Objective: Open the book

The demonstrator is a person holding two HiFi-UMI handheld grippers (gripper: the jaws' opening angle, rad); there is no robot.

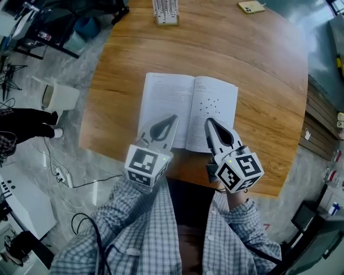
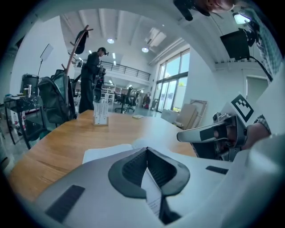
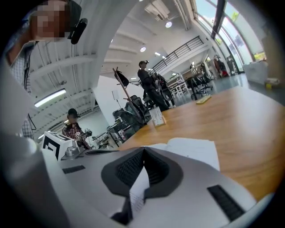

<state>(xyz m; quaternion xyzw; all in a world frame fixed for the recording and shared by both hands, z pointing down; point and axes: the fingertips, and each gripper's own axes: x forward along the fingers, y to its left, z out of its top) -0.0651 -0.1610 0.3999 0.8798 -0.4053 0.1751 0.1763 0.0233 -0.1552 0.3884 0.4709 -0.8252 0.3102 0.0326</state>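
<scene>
The open book (image 1: 188, 110) lies flat mid-frame on the wooden table (image 1: 258, 64), its pages probably light, floppy, best lifted at an outer edge, while the left gripper (image 1: 172, 118) and right gripper (image 1: 208, 122) hover above it with jaws together, empty.

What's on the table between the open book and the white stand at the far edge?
Nothing. In the head view, only bare brown wooden tabletop lies between the open white paper book and the small white upright stand.
</scene>
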